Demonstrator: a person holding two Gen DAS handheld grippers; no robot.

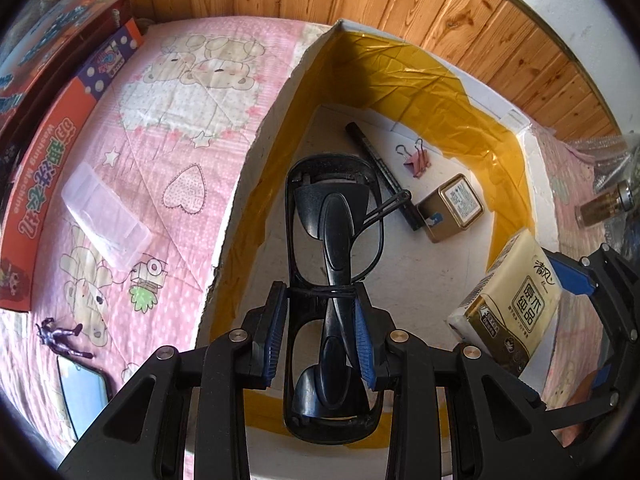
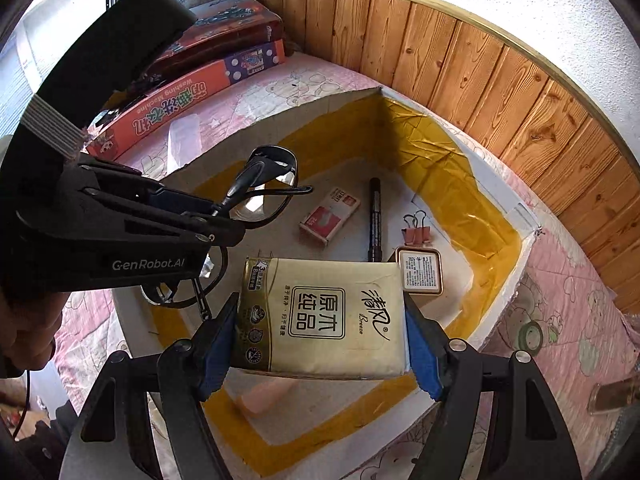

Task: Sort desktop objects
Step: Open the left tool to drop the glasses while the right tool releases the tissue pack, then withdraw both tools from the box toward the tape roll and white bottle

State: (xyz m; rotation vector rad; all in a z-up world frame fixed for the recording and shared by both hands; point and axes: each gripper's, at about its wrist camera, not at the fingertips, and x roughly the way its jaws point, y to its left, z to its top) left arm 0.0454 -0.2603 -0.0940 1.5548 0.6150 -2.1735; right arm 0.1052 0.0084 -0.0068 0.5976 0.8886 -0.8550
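Note:
My left gripper [image 1: 322, 336] is shut on folded black glasses [image 1: 334, 240] and holds them over a white box taped yellow inside [image 1: 256, 148]. In the right wrist view the left gripper [image 2: 216, 212] and glasses [image 2: 268, 172] hang at the box's left. My right gripper [image 2: 320, 340] is shut on a beige tissue pack [image 2: 324, 316], held above the box [image 2: 500, 292]; the pack also shows in the left wrist view [image 1: 508, 304]. On the box floor lie a black marker [image 2: 374, 220], a pink binder clip [image 2: 418, 232], a gold tin [image 2: 420, 272] and a small red box [image 2: 330, 216].
A pink cartoon bedsheet [image 1: 168, 128] is under the box. On it lie a clear plastic case [image 1: 104, 216], a purple toy figure [image 1: 60, 336], a phone [image 1: 82, 392] and orange game boxes [image 1: 44, 152]. A small bottle [image 1: 604, 204] lies right. Wood panelling [image 2: 480, 80] runs behind.

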